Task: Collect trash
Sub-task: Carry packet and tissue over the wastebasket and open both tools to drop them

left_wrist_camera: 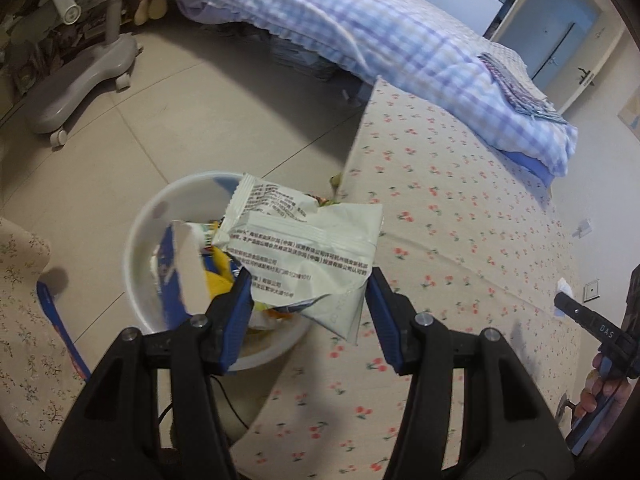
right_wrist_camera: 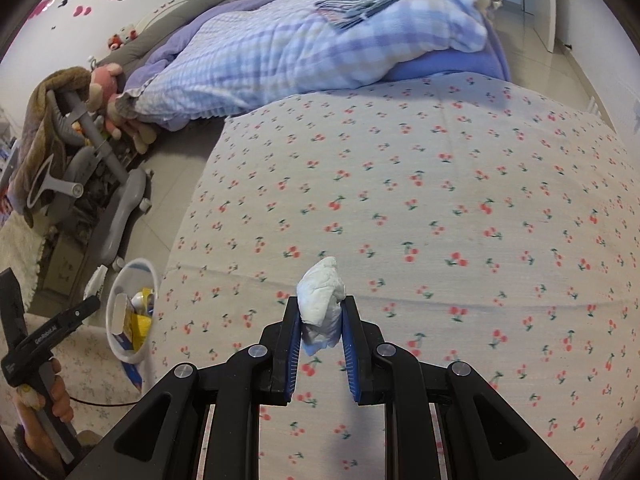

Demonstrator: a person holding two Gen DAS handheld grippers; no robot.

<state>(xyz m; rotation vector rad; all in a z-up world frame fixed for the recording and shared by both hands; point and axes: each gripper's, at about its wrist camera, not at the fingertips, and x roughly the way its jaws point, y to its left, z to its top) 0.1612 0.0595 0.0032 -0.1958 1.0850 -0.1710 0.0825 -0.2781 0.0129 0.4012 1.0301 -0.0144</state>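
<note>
My left gripper (left_wrist_camera: 308, 280) is shut on a crumpled white snack wrapper (left_wrist_camera: 304, 236) with black print. It hangs over a white bin (left_wrist_camera: 138, 224) on the floor beside the bed. Yellow, blue and white wrappers (left_wrist_camera: 218, 280) lie inside the bin. In the right wrist view my right gripper (right_wrist_camera: 321, 304) is shut on a crumpled white tissue (right_wrist_camera: 322, 292) above the cherry-print sheet (right_wrist_camera: 440, 200). The bin (right_wrist_camera: 111, 312) shows at lower left there, with the left gripper (right_wrist_camera: 90, 304) just left of it. The right gripper (left_wrist_camera: 558, 300) also shows at the left wrist view's right edge.
A blue-checked quilt (left_wrist_camera: 360, 32) is heaped on the far part of the bed. A grey wheeled chair base (left_wrist_camera: 80, 92) stands on the tiled floor beyond the bin. Plush toys (right_wrist_camera: 108, 88) sit near it. A floral cloth (left_wrist_camera: 24, 320) with a blue strip (left_wrist_camera: 60, 328) lies left of the bin.
</note>
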